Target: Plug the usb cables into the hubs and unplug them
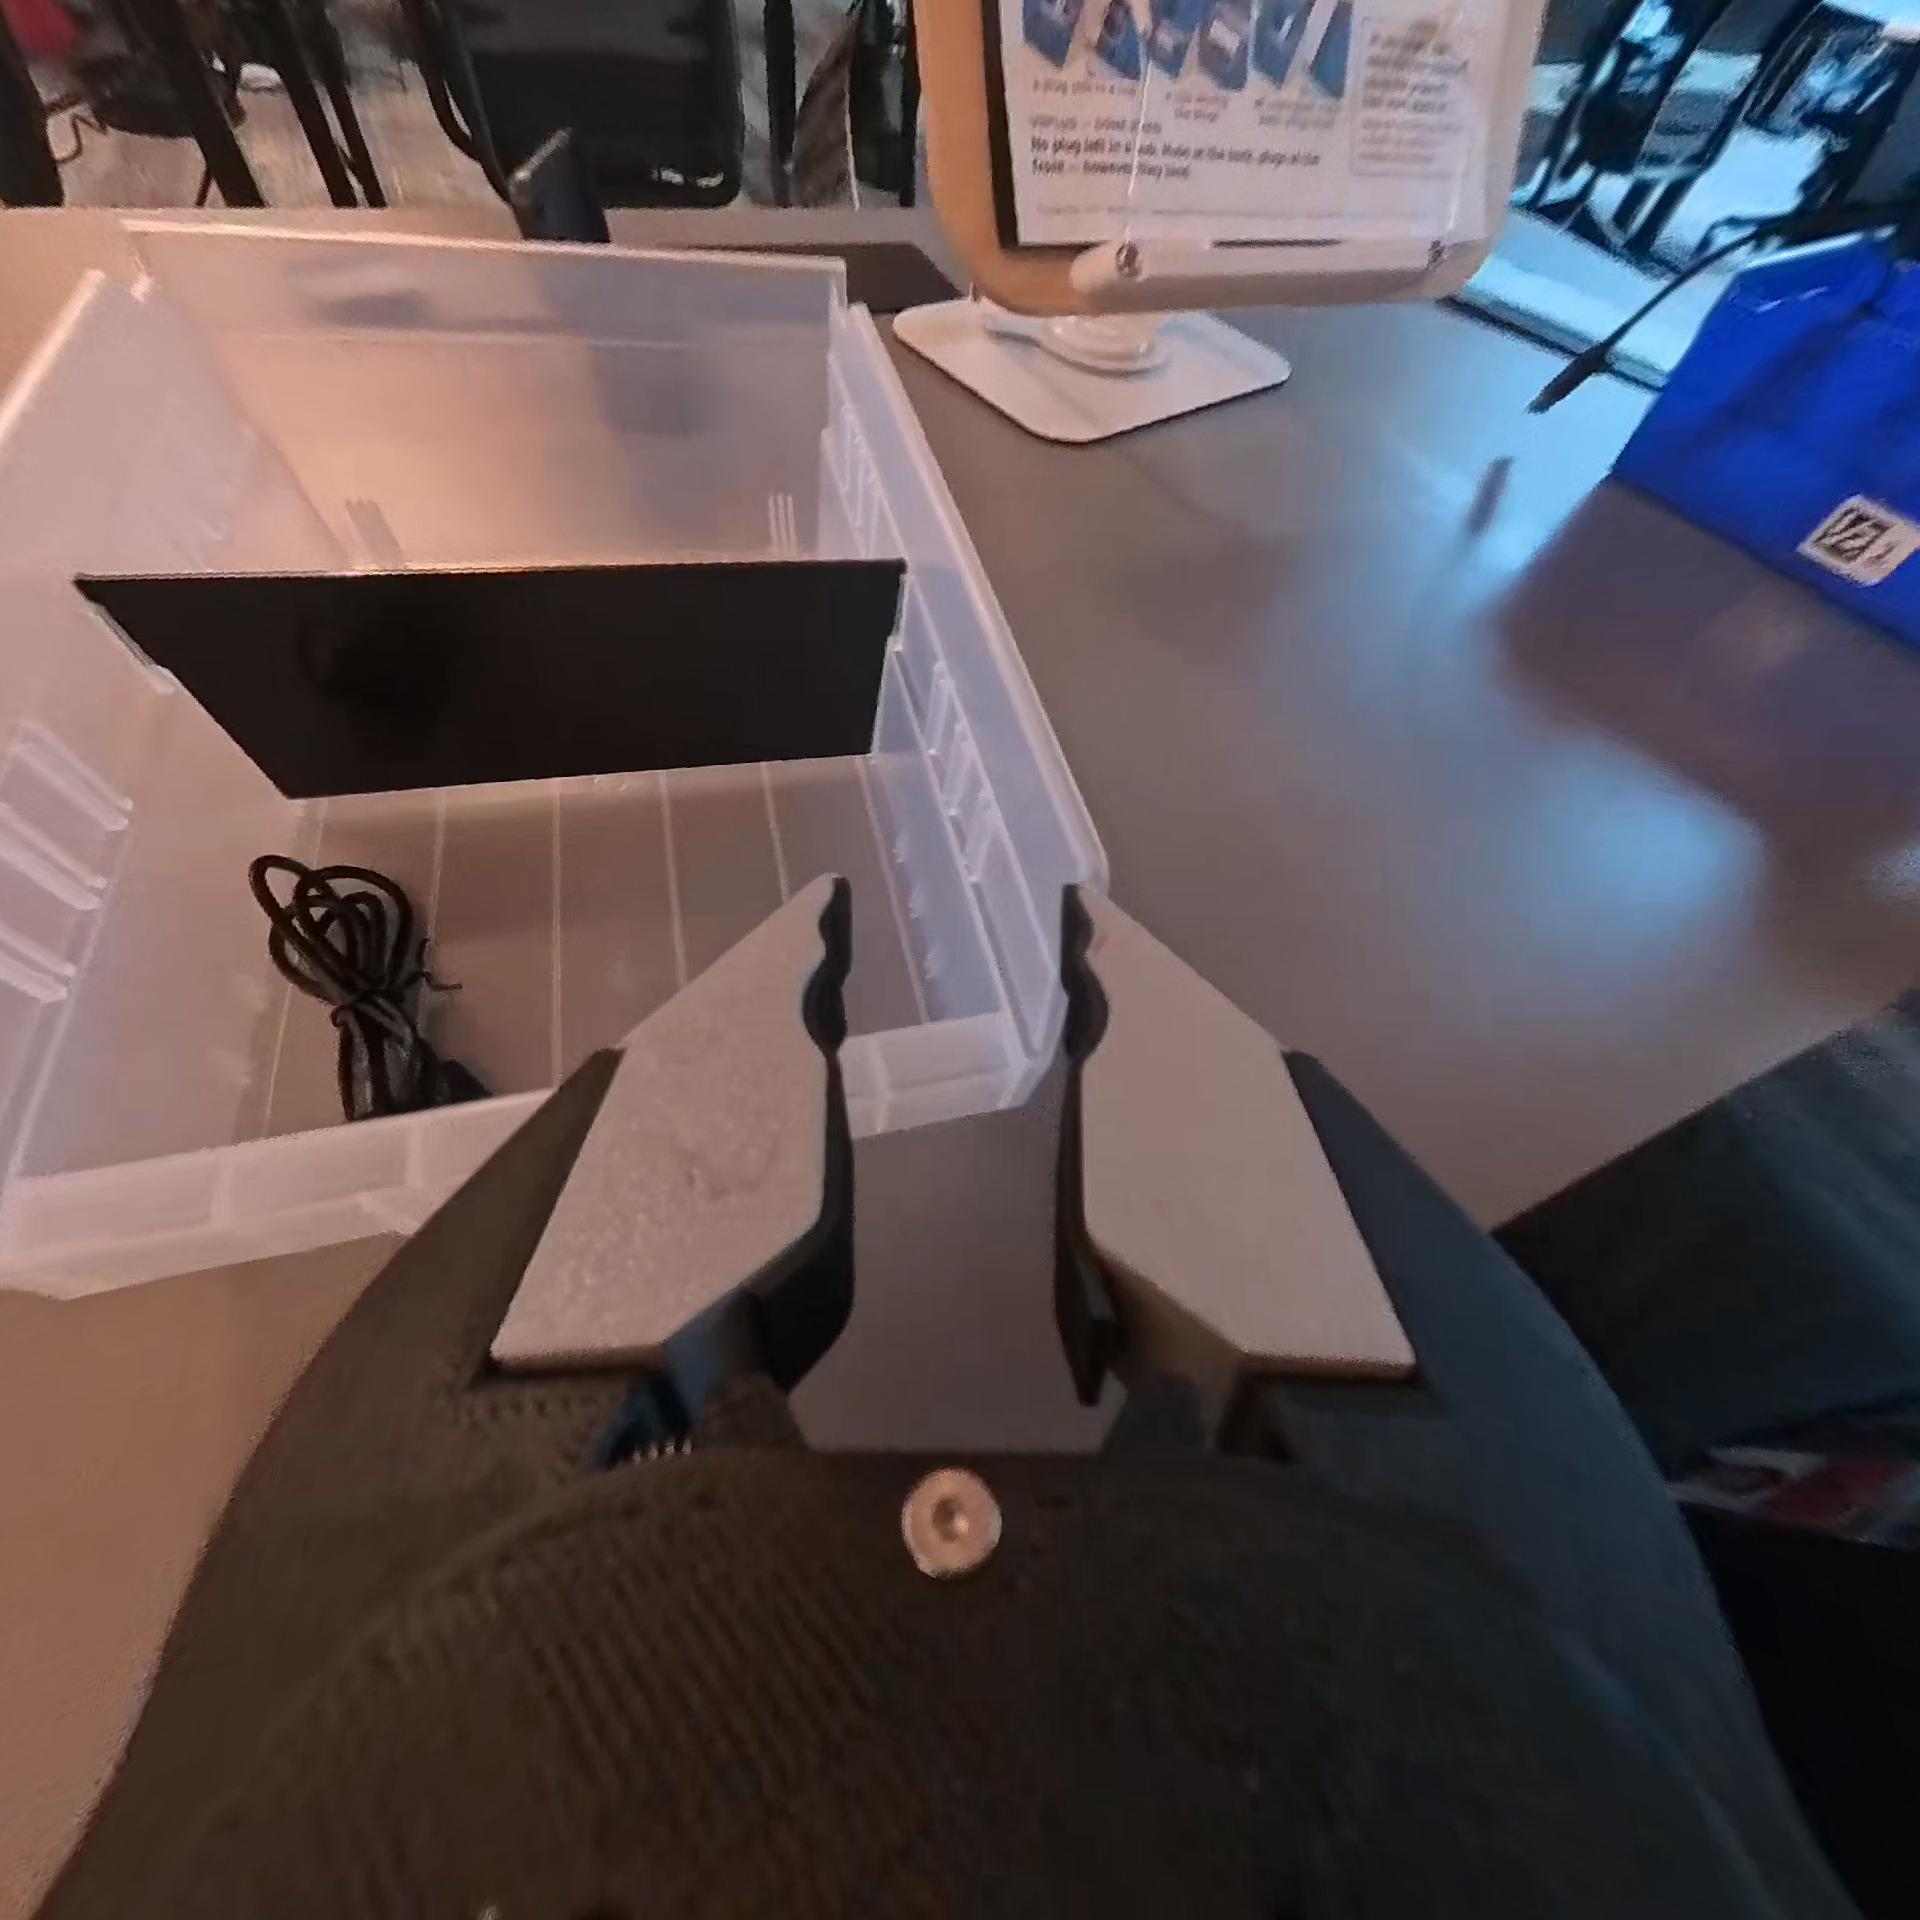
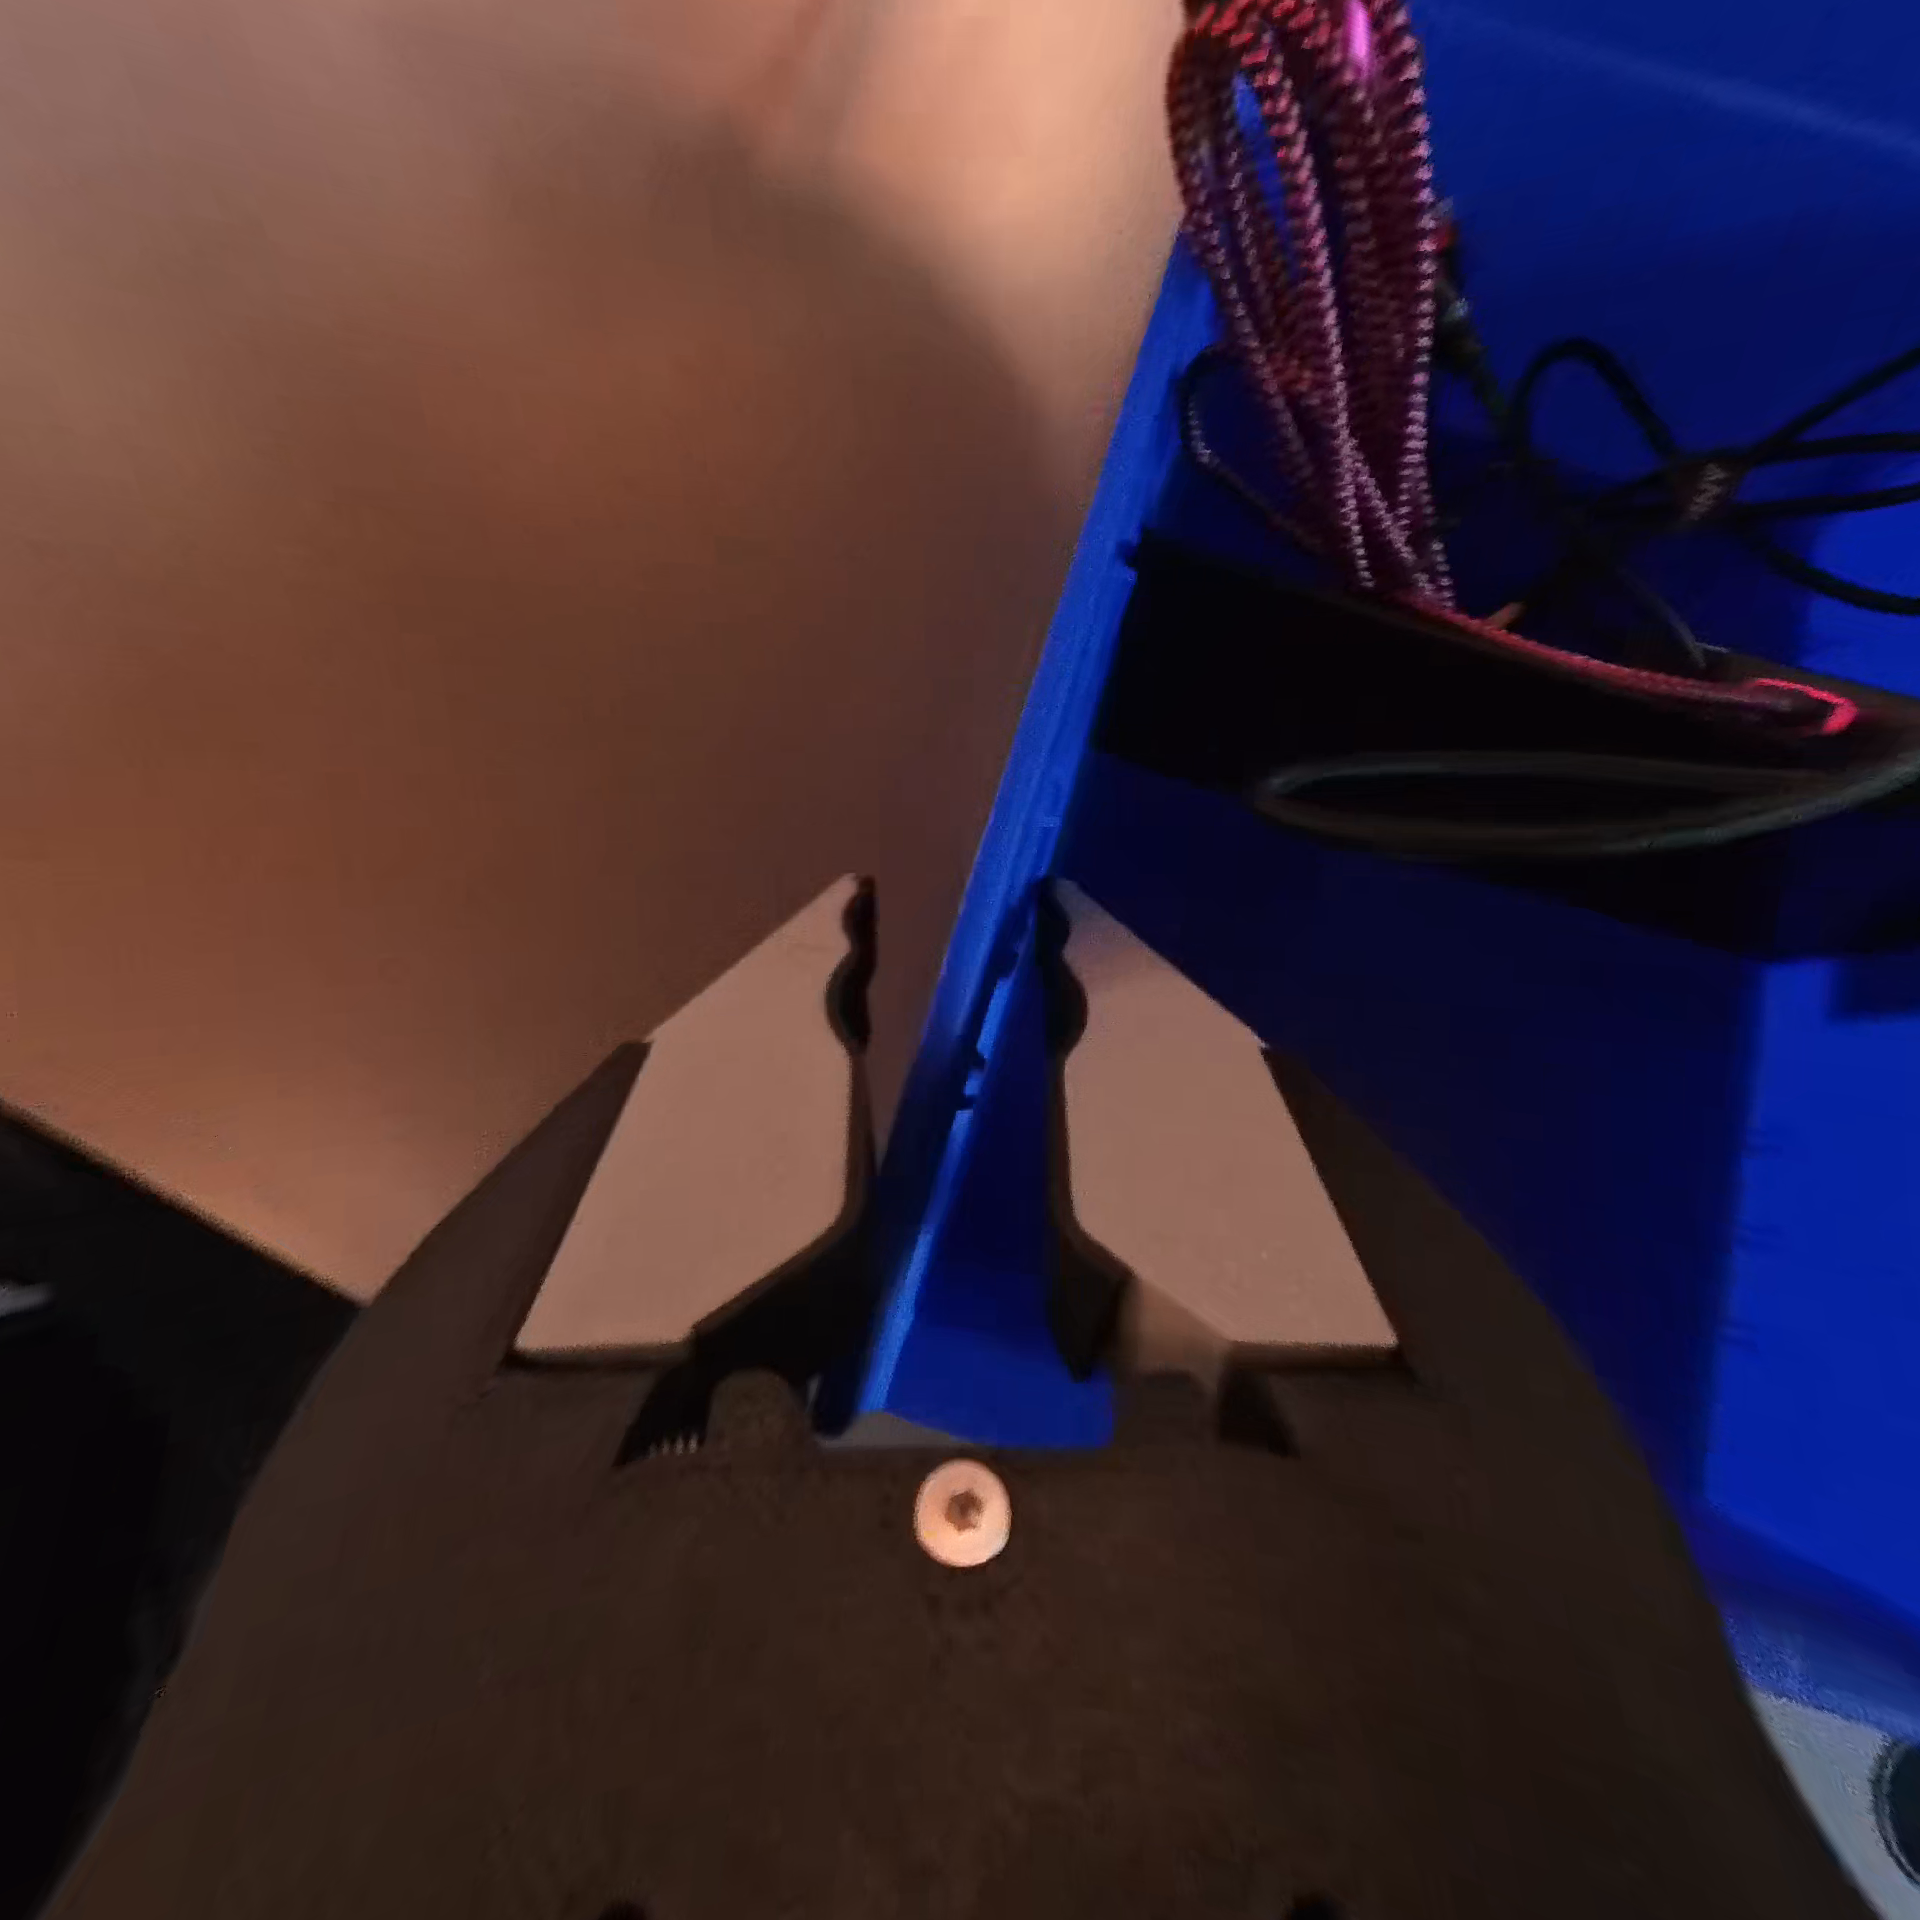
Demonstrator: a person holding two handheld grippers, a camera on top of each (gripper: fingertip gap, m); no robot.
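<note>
In the left wrist view my left gripper [image 1: 956, 914] is open and empty, over the near right corner of a clear plastic bin [image 1: 977, 665]. A coiled black cable [image 1: 358, 987] lies on the bin's floor at the left, and a black divider panel [image 1: 499, 675] crosses the bin. In the right wrist view my right gripper [image 2: 951, 914] is open, its fingers either side of the left wall of a blue bin [image 2: 1049, 790]. Inside that bin lie a red braided cable [image 2: 1309, 291], thin black cables [image 2: 1662, 447] and a black divider [image 2: 1455, 769]. No hub shows.
A white-framed screen on a stand [image 1: 1226, 135] stands at the back of the brown table [image 1: 1351, 727]. The blue bin [image 1: 1787, 416] sits at the right in the left wrist view. Chairs and dark legs stand beyond the table. There is about 60 cm between the tips of the two grippers.
</note>
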